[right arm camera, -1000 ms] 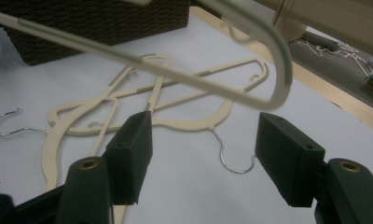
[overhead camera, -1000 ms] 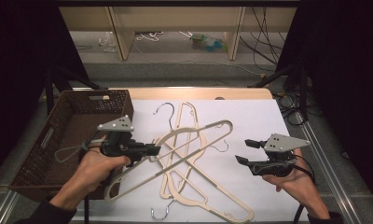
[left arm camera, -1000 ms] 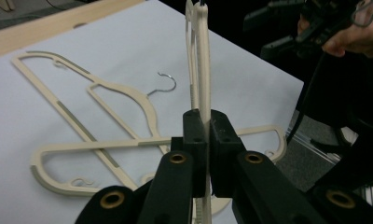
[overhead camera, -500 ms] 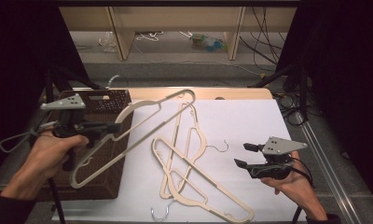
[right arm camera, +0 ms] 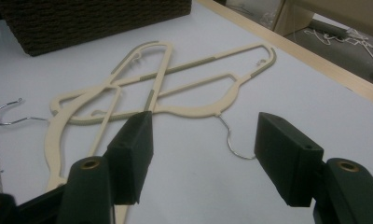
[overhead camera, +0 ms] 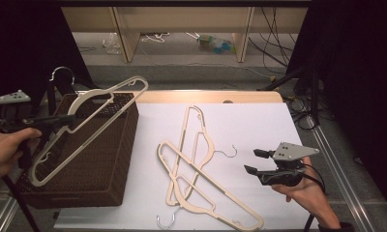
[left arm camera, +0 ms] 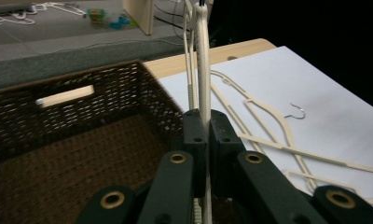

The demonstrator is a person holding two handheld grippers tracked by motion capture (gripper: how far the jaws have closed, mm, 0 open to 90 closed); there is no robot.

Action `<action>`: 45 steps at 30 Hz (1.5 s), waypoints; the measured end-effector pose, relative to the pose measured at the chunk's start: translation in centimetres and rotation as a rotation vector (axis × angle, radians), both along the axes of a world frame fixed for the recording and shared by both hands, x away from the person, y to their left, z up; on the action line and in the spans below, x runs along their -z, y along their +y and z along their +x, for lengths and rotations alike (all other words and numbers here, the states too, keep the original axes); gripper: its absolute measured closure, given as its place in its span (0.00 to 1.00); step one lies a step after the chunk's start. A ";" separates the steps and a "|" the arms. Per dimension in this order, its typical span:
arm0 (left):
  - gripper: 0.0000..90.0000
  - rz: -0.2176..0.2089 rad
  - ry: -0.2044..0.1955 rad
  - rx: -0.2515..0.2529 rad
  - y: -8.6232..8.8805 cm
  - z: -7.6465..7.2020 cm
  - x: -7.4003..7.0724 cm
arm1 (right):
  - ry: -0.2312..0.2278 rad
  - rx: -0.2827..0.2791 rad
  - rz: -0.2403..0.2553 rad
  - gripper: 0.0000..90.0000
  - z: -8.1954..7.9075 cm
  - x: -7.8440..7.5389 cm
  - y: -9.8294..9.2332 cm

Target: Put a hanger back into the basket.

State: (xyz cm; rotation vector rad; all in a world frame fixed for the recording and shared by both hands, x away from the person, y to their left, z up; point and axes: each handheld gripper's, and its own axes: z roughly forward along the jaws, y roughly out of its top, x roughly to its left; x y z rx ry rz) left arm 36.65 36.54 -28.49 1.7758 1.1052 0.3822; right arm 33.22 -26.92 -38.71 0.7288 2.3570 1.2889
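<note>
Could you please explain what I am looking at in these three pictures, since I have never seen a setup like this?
A person sits at a table and holds a two-jaw tool in each hand. The high view looks down from above; the other two come from cameras riding on each tool, looking along its black jaws. The left hand-held gripper is shut on a cream hanger, held over a brown woven basket. The right hand-held gripper is open and holds nothing. Two more cream hangers lie crossed on the white tabletop, their metal hooks showing.
</note>
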 end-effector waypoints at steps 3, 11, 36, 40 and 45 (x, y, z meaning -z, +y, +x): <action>0.97 -0.002 0.005 -0.019 1.4 0.0 0.6 | 0.000 -0.002 -0.002 0.42 0.0 0.1 0.0; 0.97 -0.003 0.031 -0.041 3.8 0.6 2.3 | 0.018 -0.011 0.001 0.40 -0.1 0.6 0.3; 0.97 -0.013 0.120 -0.020 6.7 2.0 6.7 | 0.032 -0.007 0.002 0.38 -0.2 0.9 0.2; 0.97 -0.008 0.157 -0.027 6.7 2.3 7.9 | 0.035 -0.012 0.001 0.38 -0.2 1.0 0.4; 0.97 -0.002 0.192 -0.059 6.7 2.7 9.0 | 0.038 -0.015 0.000 0.38 -0.2 1.2 0.6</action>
